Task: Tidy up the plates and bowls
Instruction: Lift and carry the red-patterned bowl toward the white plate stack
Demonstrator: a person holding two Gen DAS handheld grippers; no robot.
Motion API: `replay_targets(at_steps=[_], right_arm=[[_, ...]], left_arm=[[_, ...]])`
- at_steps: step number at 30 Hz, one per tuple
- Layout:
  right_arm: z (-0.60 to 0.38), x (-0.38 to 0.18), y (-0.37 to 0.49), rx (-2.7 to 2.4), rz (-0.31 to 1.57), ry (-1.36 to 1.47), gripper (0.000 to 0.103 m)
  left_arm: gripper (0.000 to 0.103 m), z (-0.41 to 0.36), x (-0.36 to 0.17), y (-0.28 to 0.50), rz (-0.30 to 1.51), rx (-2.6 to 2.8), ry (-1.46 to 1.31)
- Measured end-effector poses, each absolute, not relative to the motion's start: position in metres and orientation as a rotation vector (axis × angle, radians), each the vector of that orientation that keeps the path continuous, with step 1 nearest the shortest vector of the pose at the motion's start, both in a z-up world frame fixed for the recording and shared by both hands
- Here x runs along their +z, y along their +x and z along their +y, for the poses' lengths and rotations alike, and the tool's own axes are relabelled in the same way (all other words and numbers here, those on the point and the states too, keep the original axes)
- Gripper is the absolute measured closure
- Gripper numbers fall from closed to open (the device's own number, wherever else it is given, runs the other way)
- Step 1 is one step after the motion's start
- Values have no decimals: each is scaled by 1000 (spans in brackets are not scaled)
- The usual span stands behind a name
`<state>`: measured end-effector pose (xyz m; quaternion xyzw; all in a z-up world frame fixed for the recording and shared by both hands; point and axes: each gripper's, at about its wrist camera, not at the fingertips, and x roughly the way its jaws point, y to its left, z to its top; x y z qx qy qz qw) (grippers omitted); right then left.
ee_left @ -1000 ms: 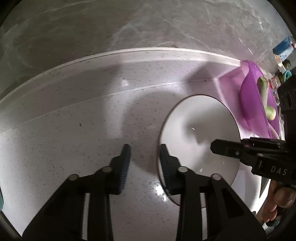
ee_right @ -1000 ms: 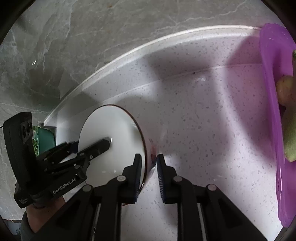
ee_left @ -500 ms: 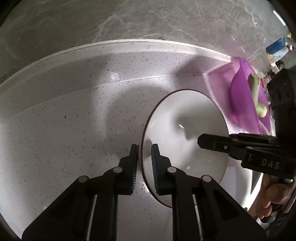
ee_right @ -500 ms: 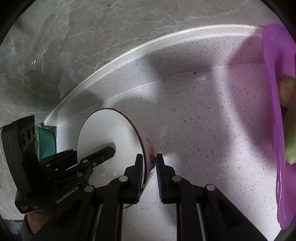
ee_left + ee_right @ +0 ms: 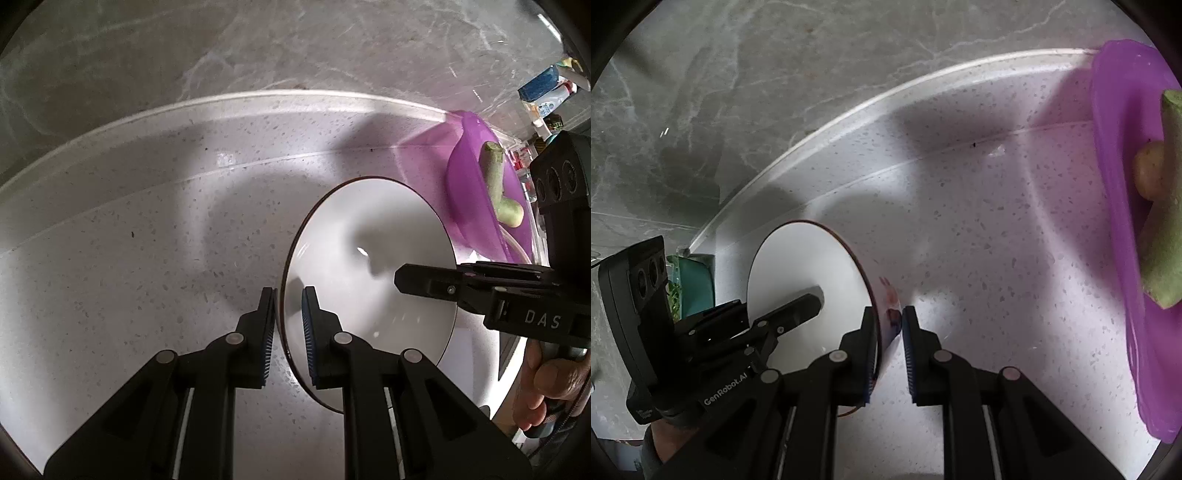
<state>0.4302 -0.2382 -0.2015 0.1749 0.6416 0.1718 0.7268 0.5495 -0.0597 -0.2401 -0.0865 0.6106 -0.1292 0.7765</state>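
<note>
A white bowl with a thin dark rim sits over the speckled white counter, gripped from both sides. My left gripper is shut on the bowl's left rim, one pad inside and one outside. In the right wrist view the same bowl shows a small painted pattern on its outer wall. My right gripper is shut on that right rim. Each view also shows the other gripper reaching into the bowl: the right gripper and the left gripper.
A purple plastic basin stands to the right, holding a green vegetable and a brownish round one. A grey marble wall backs the counter. A teal object lies at the left, and bottles at the far right.
My left gripper's jaws were apart beside the bowl a second ago; they have closed onto its left rim. The right gripper has kept its hold on the right rim.
</note>
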Motion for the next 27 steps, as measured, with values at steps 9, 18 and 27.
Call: replay_targets(at_steps=[9, 18, 27], right_arm=[[-250, -178, 411, 401, 1381, 418, 86], [-262, -148, 376, 409, 1329, 426, 84], [-280, -132, 332, 422, 1309, 442, 84]], left_arm=[[90, -65, -206, 523, 1290, -306, -176], [90, -85, -173, 485, 1254, -327, -150], [90, -105, -147, 434, 1234, -361, -136]])
